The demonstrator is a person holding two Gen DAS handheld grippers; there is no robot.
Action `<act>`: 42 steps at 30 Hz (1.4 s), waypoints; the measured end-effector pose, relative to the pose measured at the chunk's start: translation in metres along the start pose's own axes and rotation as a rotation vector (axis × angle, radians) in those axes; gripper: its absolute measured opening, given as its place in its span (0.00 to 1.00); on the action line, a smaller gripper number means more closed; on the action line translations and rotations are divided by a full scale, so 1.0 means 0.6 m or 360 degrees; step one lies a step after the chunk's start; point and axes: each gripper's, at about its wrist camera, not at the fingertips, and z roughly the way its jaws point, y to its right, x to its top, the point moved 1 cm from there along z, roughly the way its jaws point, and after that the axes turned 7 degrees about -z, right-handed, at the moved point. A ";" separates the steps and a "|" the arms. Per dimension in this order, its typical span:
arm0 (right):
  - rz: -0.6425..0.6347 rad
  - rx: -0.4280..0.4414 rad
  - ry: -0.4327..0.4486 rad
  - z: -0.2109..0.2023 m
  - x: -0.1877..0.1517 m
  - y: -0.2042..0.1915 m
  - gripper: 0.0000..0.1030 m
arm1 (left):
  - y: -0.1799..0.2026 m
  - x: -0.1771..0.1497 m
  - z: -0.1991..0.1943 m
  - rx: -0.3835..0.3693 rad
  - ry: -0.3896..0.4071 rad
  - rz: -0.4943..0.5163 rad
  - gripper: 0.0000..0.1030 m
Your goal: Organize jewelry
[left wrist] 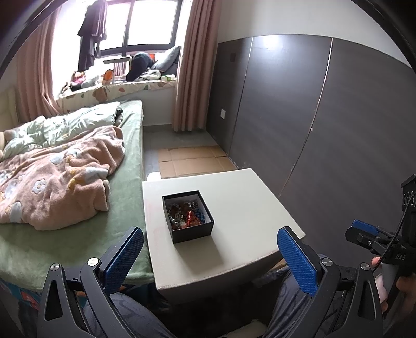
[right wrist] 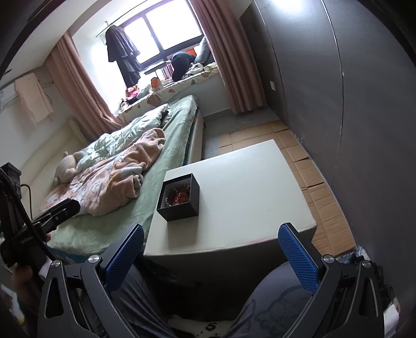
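**Both tongs wide and empty, short of the jewelry box**

Ahead of both tongs, on a pale low table (left wrist: 234, 197), stands an open black box (left wrist: 187, 216) filled with a tangle of jewelry (left wrist: 186, 214); I can make out red, blue and silvery pieces, but not single items. From my left tong (left wrist: 210, 256), the box sits just beyond the fingertips, slightly nearer its left finger than its right, and well clear of both. Its blue pads (left wrist: 296, 257) stand far apart with nothing between them. From my right tong (right wrist: 210, 256), the same box (right wrist: 179, 199) lies further forward and toward its left finger, near the table's left edge; the red pieces (right wrist: 180, 197) show inside. This tong's blue pads (right wrist: 297, 256) are likewise spread wide and hold nothing.

To the left of both tongs, touching or nearly touching the table's side, runs a bed with a green sheet (left wrist: 124, 145); a pink flowered blanket (left wrist: 59, 174) lies bunched on it. A soft toy (right wrist: 66, 167) rests on the bed, seen from the right tong. To the right of the tongs stands a dark panelled wall (left wrist: 325, 117), with flattened cardboard (right wrist: 317, 187) on the floor along it. Far ahead, a bright window (left wrist: 150, 23) is framed by pink curtains (left wrist: 193, 65), with dark clothes (right wrist: 122, 54) hanging in front of it.

Beneath the tongs I see the person's knees in grey patterned trousers (right wrist: 275, 301). Each tong appears at the edge of the other's view, held in a hand (left wrist: 405, 288).
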 end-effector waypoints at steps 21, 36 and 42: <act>-0.0018 0.0004 -0.0015 0.001 -0.002 -0.009 1.00 | -0.010 -0.008 0.000 -0.0012 -0.0015 -0.0025 1.00; -0.0036 -0.0013 -0.0022 0.005 -0.015 -0.016 1.00 | -0.015 -0.013 -0.001 -0.0013 -0.0024 -0.0028 1.00; -0.0042 -0.0007 -0.0023 0.007 -0.016 -0.019 1.00 | -0.019 -0.014 -0.006 -0.0005 -0.0016 -0.0025 1.00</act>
